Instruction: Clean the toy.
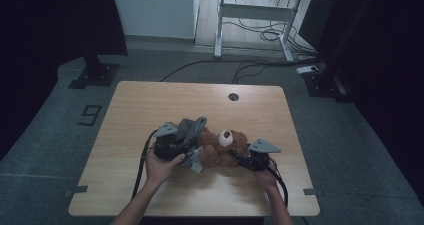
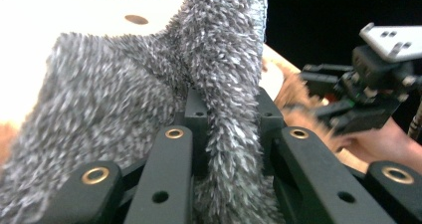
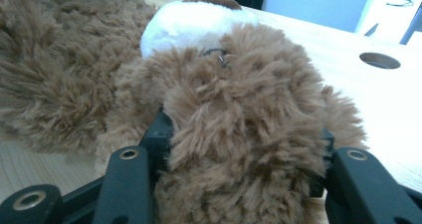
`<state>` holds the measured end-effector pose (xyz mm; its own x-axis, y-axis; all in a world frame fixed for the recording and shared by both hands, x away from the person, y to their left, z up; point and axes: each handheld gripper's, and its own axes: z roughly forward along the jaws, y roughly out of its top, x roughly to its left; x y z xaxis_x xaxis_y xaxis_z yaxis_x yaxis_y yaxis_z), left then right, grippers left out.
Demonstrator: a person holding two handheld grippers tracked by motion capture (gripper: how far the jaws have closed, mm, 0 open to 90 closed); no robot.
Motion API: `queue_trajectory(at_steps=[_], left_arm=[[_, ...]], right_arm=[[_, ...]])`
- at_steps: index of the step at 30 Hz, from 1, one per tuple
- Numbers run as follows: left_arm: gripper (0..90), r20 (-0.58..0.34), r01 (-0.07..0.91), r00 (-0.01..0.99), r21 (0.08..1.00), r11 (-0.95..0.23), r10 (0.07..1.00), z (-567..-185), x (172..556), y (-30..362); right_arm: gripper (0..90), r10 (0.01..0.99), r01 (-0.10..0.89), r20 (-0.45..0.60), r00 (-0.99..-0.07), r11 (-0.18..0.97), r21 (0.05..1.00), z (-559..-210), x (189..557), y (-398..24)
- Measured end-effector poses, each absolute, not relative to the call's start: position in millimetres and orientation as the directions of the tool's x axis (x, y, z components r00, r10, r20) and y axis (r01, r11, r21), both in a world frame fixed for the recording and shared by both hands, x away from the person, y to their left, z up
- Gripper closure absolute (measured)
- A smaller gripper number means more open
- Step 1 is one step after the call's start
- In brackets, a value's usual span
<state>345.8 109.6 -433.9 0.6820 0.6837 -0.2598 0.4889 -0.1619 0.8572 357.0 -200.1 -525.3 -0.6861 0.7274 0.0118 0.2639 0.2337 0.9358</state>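
Left gripper view — grey fabric [image 2: 149,99] hides bear [image 2: 298,104].

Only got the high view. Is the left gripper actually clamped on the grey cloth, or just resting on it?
Observer: Clamped. In the left gripper view, the left gripper is shut on a fold of the grey fuzzy cloth, pinched thin between its jaws.
Operator: And the right one?
Observer: The right gripper has the teddy bear between its jaws. Brown fur fills the gap and presses on both sides.
Operator: Which part of the bear?
Observer: The head end. The white muzzle sits just beyond the jaws.
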Motion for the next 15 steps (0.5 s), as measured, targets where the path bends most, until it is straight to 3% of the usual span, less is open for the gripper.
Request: queue_trajectory(at_steps=[6,10,15], left_arm=[[74.7,-0.247,0.489,0.725,0.842,-0.228,0.643,-422,364,64],[74.0,-0.149,0.481,0.746,0.794,-0.371,0.650,-456,364,14],[74.9,-0.180,0.508,0.718,0.796,-0.329,0.672,-470,364,31]], right_arm=[[46.8,0.731,0.249,0.003,-0.683,0.229,0.941,-527,354,-200],[46.1,0.742,0.266,0.009,-0.670,0.229,0.936,-528,353,-200],[46.2,0.739,0.287,0.042,-0.672,0.208,0.935,-533,354,-207]])
